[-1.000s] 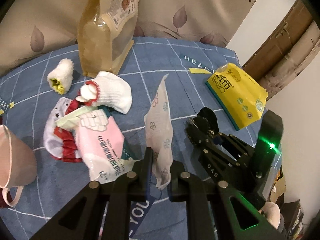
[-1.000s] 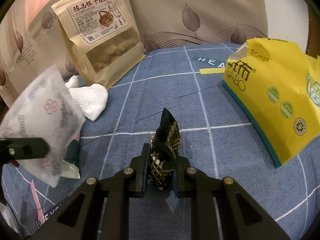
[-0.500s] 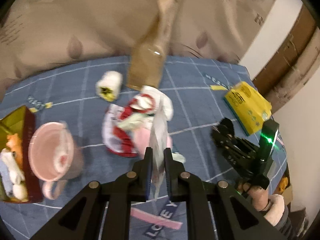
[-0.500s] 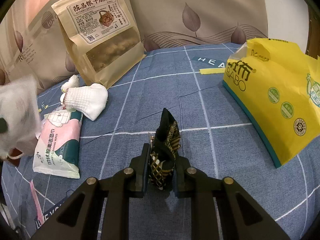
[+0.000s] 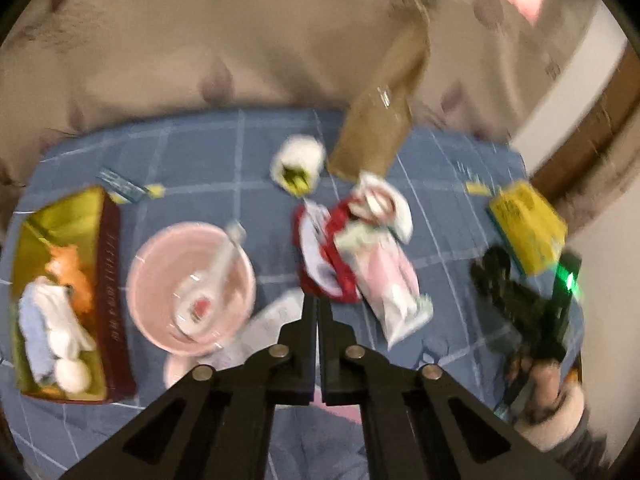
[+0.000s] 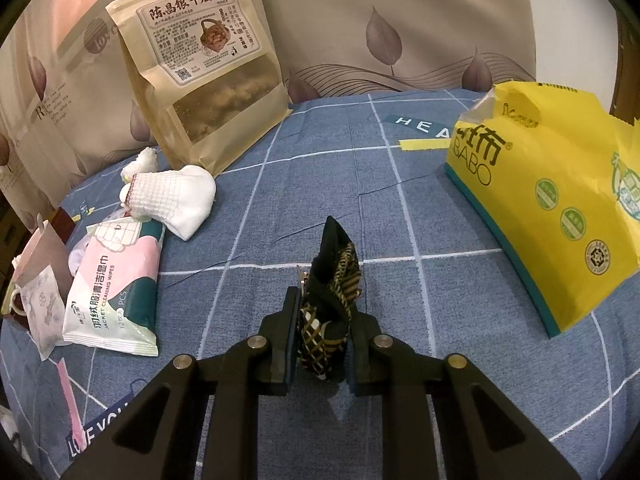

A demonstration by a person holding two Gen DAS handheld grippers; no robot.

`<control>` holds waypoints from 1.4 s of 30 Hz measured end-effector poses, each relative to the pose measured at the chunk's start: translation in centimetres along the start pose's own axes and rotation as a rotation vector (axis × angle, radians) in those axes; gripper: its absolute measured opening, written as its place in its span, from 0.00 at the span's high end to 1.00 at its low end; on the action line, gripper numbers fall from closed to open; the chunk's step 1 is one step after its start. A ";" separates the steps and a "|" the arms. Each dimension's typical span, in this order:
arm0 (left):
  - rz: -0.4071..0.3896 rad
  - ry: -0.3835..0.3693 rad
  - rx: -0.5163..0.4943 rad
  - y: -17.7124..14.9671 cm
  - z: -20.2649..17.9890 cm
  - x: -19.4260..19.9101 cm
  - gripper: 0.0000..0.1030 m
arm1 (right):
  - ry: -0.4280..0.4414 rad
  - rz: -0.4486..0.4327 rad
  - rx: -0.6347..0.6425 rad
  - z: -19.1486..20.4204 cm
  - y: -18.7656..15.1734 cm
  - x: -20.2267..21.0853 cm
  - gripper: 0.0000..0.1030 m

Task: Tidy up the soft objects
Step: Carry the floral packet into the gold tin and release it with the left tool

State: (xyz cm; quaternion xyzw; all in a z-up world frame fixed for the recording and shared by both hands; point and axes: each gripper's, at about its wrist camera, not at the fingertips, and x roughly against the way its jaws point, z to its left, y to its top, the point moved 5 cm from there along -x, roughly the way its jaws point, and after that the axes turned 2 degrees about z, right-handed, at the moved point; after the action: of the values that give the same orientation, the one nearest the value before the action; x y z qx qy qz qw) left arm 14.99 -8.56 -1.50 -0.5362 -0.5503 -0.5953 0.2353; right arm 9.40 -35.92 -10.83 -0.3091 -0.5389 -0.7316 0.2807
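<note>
My left gripper (image 5: 318, 312) is shut with nothing between its fingers, high above the blue cloth. The white flowered packet (image 5: 266, 322) lies on the cloth beside the pink cup (image 5: 192, 280); it also shows in the right wrist view (image 6: 44, 312). My right gripper (image 6: 322, 332) is shut on a black and gold patterned cloth piece (image 6: 332, 292), low over the cloth. A white sock (image 6: 180, 200), a pink wipes pack (image 6: 116, 280) and red-trimmed socks (image 5: 324, 252) lie in a heap. A rolled white sock (image 5: 298, 162) lies behind them.
A red and gold box (image 5: 60, 292) with soft items stands at the far left. A brown snack bag (image 6: 204, 76) leans on the headboard. A yellow tissue pack (image 6: 560, 208) lies at the right. The right gripper also shows in the left wrist view (image 5: 516, 300).
My left gripper let go of the flowered packet, which now lies beside the pink cup, and swung left and up. My right gripper has not moved.
</note>
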 end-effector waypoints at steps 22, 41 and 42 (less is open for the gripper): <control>0.268 0.079 -0.183 -5.2 0.6 -8.8 0.35 | 0.000 0.006 -0.001 0.2 -0.1 -0.2 0.81; 0.197 0.079 -0.158 -4.9 0.1 -7.1 0.89 | -0.005 0.009 0.005 0.4 -0.2 -0.2 0.81; 0.190 0.071 -0.168 -4.9 -0.3 -6.8 0.89 | -0.006 0.010 0.005 0.4 -0.2 -0.3 0.81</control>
State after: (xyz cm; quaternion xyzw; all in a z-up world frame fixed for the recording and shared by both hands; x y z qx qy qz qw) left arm 12.75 -9.60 -9.52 -0.5821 -0.4365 -0.6331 0.2642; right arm 9.52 -35.43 -11.02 -0.3131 -0.5399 -0.7280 0.2836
